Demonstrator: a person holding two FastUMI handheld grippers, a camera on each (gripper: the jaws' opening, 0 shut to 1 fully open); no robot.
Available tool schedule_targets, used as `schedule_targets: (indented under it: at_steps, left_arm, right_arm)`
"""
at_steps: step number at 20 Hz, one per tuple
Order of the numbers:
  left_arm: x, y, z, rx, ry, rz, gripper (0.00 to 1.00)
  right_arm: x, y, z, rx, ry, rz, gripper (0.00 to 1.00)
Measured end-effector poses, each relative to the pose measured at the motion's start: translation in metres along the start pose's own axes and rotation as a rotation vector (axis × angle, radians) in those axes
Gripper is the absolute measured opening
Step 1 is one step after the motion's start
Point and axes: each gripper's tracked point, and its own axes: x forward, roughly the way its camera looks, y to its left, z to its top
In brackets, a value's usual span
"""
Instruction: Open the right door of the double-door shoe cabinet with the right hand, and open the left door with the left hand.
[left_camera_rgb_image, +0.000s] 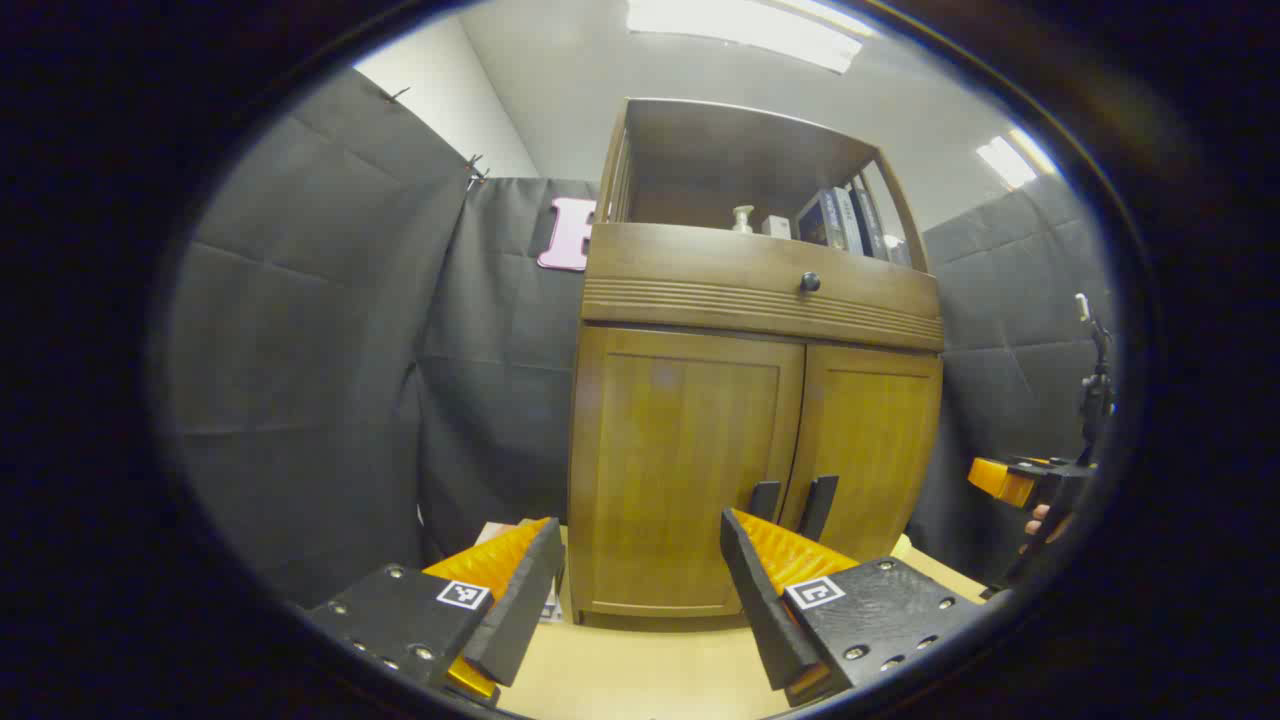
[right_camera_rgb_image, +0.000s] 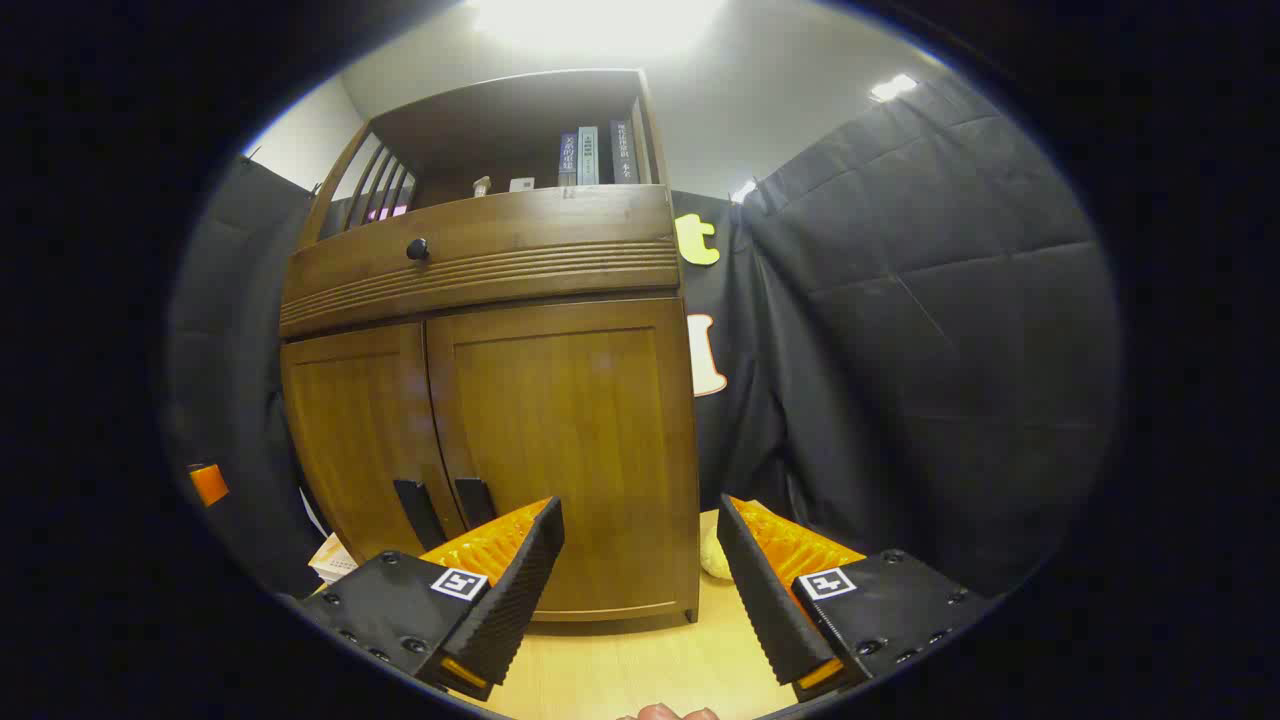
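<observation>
A brown wooden shoe cabinet stands ahead with both doors closed. In the left gripper view its left door (left_camera_rgb_image: 680, 460) and right door (left_camera_rgb_image: 870, 440) meet at two black handles (left_camera_rgb_image: 792, 505). My left gripper (left_camera_rgb_image: 640, 555) is open in front of the left door, a short way off. The right gripper (left_camera_rgb_image: 1005, 482) shows orange at that view's right edge, held by a hand. In the right gripper view the right door (right_camera_rgb_image: 575, 440) and left door (right_camera_rgb_image: 355, 430) are closed, handles (right_camera_rgb_image: 445, 510) low. My right gripper (right_camera_rgb_image: 640, 540) is open before the right door.
A drawer front with a black knob (left_camera_rgb_image: 809, 282) runs above the doors. An open shelf on top holds books (left_camera_rgb_image: 840, 222) and small items. The cabinet stands on a light wooden surface (left_camera_rgb_image: 640, 670). Black cloth walls surround it. A pale object (right_camera_rgb_image: 714, 556) lies by the cabinet's right side.
</observation>
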Motion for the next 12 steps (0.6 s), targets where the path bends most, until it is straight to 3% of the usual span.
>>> schedule_targets:
  at_steps: [7,12]
  left_arm:
    - [0.013,0.013,0.002,-0.003,-0.011,0.038,0.90]
    - [0.015,0.010,0.006,0.012,-0.028,0.019,0.90]
  right_arm:
    - [0.005,0.013,0.002,-0.010,0.013,0.039,0.95]
    - [-0.005,0.005,0.001,-0.011,0.014,0.043,0.97]
